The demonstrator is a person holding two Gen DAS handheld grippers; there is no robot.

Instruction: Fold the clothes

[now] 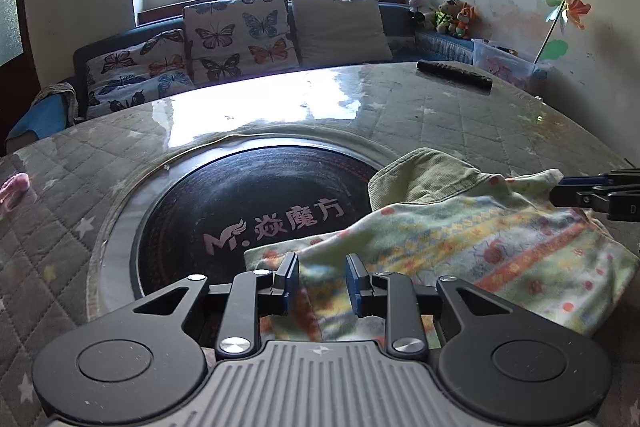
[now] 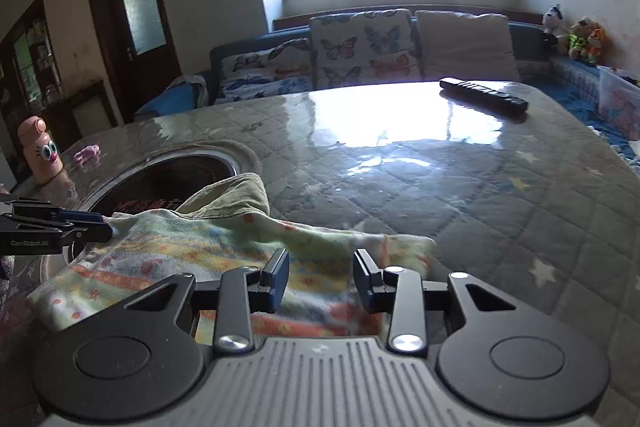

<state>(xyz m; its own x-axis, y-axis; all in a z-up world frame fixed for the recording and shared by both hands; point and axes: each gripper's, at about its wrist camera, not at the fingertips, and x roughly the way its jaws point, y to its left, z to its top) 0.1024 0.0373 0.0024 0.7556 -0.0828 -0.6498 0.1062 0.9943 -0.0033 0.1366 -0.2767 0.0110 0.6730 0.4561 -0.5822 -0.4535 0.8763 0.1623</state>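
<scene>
A small child's garment [image 1: 460, 239], pale green with orange, yellow and blue bands and an olive waistband [image 1: 424, 175], hangs slack between my two grippers, partly over the black hotplate [image 1: 248, 203]. My left gripper [image 1: 322, 279] has its jaws a little apart, with bunched cloth filling the gap at the garment's left end. It shows from the side as the left gripper [image 2: 106, 227], with its tips at the cloth's edge. My right gripper [image 2: 322, 277] pinches the garment [image 2: 208, 247] at the right end the same way. Its tips, seen as the right gripper [image 1: 554, 193], meet a raised corner.
The table [image 2: 460, 195] has a quilted grey cover under glossy plastic. A black remote [image 2: 484, 95] lies at the far side. A pink bottle with eyes [image 2: 40, 151] and a small pink thing [image 2: 88, 153] stand at the left. Behind is a sofa with butterfly cushions [image 1: 236, 35].
</scene>
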